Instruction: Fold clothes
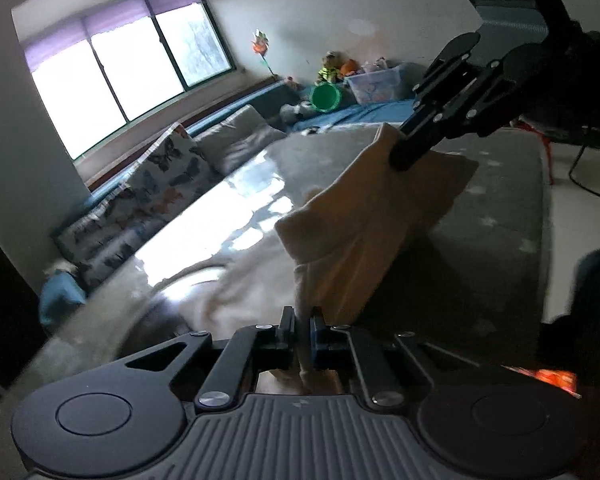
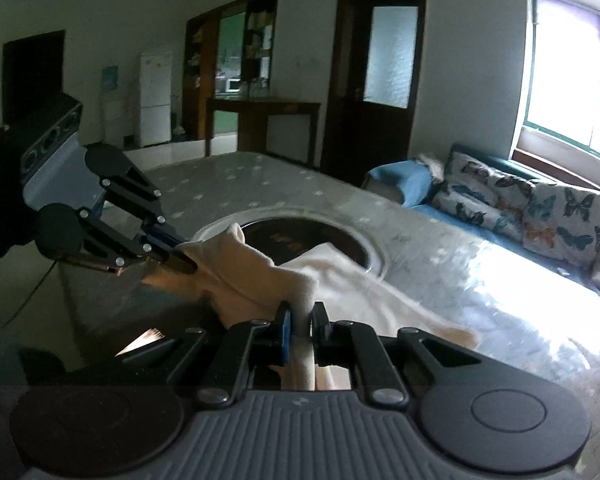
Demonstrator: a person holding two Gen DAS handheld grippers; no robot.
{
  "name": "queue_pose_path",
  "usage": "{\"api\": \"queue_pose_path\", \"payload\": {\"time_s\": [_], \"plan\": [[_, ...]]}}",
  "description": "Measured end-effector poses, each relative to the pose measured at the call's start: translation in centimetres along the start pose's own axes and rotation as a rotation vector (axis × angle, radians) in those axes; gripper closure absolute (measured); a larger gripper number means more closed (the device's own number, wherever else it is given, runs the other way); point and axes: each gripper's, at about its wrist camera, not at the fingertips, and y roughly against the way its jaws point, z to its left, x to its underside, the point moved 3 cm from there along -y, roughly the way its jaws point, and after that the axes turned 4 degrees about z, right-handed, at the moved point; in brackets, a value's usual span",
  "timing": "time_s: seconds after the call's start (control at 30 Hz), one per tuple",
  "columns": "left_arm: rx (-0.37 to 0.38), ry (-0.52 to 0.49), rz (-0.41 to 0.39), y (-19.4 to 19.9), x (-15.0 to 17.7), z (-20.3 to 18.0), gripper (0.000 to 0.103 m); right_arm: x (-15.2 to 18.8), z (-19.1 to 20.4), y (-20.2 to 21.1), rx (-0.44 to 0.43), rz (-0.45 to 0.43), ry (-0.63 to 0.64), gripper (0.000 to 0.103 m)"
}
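Note:
A cream garment (image 1: 364, 216) hangs between both grippers above the grey table (image 1: 496, 184). My left gripper (image 1: 302, 330) is shut on one edge of it. My right gripper (image 1: 400, 158) is shut on the far upper edge and holds it up. In the right wrist view my right gripper (image 2: 301, 320) pinches the cream garment (image 2: 260, 276), and my left gripper (image 2: 180, 258) grips it at the left. The rest of the cloth trails down onto the table (image 2: 440, 248).
A round dark inset (image 2: 300, 236) sits in the table's middle, partly under the cloth. A sofa with butterfly cushions (image 2: 540, 208) runs along the window side. A green bucket (image 1: 326, 96) and a plastic box (image 1: 374, 82) stand at the far end.

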Motion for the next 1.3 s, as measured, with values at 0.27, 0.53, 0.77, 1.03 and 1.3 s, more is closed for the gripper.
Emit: {"api": "queue_pose_path", "payload": {"time_s": [0.27,0.53,0.77,1.03,1.3], "plan": [[-0.062,0.011,-0.002,-7.0,-3.6,4.4,0.095,-2.9,-6.3,-5.4,0.087,0.024,-0.024,0.094],[-0.056,0.059,0.061,-15.5,-4.8,7.5,0.095,-2.3,-12.1,-12.8,0.168,0.094,-0.107,0.094],[-0.077,0.139,0.124,-19.6,-3.7,8.9,0.090,0.2,-14.1,-17.7,0.189,0.155,-0.190,0.086],[-0.114,0.261,0.124,-18.6,-2.2,10.9,0.070,1.7,-16.6,-13.2,0.171,0.092,-0.355,0.085],[-0.151,0.373,0.109,-14.6,-1.2,12.2,0.069,5.7,-17.3,-10.6,0.159,0.124,-0.478,0.085]]}}
